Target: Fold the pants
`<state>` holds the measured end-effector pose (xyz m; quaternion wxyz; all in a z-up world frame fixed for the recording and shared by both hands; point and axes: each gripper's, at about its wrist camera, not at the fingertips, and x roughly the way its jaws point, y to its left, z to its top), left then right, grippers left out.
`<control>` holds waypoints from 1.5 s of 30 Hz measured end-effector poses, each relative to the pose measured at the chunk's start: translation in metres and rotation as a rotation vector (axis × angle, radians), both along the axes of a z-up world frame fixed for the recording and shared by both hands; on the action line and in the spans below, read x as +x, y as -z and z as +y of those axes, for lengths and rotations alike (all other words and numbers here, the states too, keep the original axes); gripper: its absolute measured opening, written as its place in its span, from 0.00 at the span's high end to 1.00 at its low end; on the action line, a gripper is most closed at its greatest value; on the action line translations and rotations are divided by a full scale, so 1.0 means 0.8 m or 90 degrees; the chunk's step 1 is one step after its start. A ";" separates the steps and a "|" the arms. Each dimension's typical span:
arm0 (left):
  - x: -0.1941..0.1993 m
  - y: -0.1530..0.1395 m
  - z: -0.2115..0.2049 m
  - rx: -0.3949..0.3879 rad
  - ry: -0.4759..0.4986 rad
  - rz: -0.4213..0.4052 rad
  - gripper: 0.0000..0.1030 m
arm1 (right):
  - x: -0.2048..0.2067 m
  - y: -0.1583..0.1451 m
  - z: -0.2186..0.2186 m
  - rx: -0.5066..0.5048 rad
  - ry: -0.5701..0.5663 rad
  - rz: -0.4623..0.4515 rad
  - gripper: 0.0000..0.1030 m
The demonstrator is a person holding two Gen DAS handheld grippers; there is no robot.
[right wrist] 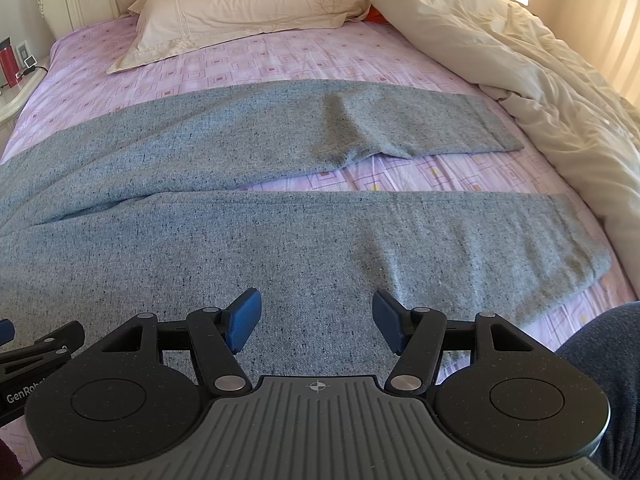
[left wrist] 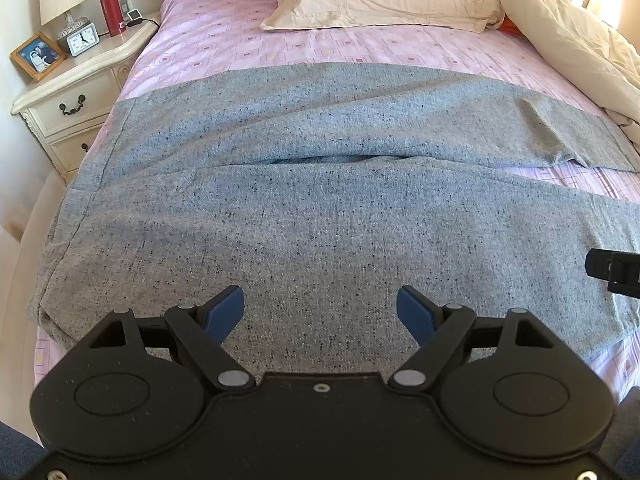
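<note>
Pants: grey speckled pants (left wrist: 320, 208) lie spread flat across the pink patterned sheet (left wrist: 224, 44), running sideways over the bed, waist end toward the nightstand (left wrist: 76, 76) side, legs reaching toward the cream duvet (right wrist: 528, 92).
Waist end: on the left, hanging a little over the bed edge; a seam line runs down it, and it looks like the thickest, firmest part to pinch.
Left gripper: left gripper (left wrist: 320, 310) hovers low over the near leg, blue pads spread wide, nothing between them, not gripping the cloth.
Middle: the two legs meet here with a shallow raised crease between them; the fabric looks soft and limp, a knit that I'd expect to sag and drag instead of holding a shape.
Right gripper: right gripper (right wrist: 316, 320) hangs over the near leg further toward the cuffs, jaws likewise wide apart and empty.
Legs: near leg (right wrist: 440, 240) and far leg (right wrist: 360, 128) lie apart, sheet showing between them; the far leg has a soft ridge near its middle.
Where to hold: likely the near edge of the near leg, one pinch near the waist and one near the cuff, taking both layers so it lifts evenly.
Risk: a single-layer pinch could let the cloth slide or bunch.
</note>
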<state>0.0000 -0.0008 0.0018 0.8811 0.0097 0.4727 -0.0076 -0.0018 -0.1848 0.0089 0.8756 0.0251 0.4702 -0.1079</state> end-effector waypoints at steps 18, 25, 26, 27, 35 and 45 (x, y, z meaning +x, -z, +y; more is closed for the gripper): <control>0.000 0.004 0.000 0.000 0.001 0.001 0.19 | 0.000 0.000 0.001 -0.001 -0.001 0.000 0.41; 0.001 0.004 0.000 0.000 0.001 0.002 0.19 | 0.000 0.000 0.001 -0.002 -0.001 0.000 0.41; 0.001 0.004 0.000 0.000 0.002 0.002 0.19 | 0.000 0.000 0.001 -0.002 -0.002 0.000 0.41; 0.001 0.004 0.000 0.000 0.002 0.002 0.19 | 0.000 0.000 0.002 -0.002 -0.002 0.000 0.42; 0.001 0.005 0.000 0.000 0.001 0.001 0.19 | 0.000 0.000 0.002 -0.005 -0.003 0.000 0.41; 0.001 0.005 0.000 0.001 0.002 0.001 0.19 | 0.000 0.001 0.003 -0.011 -0.008 0.002 0.41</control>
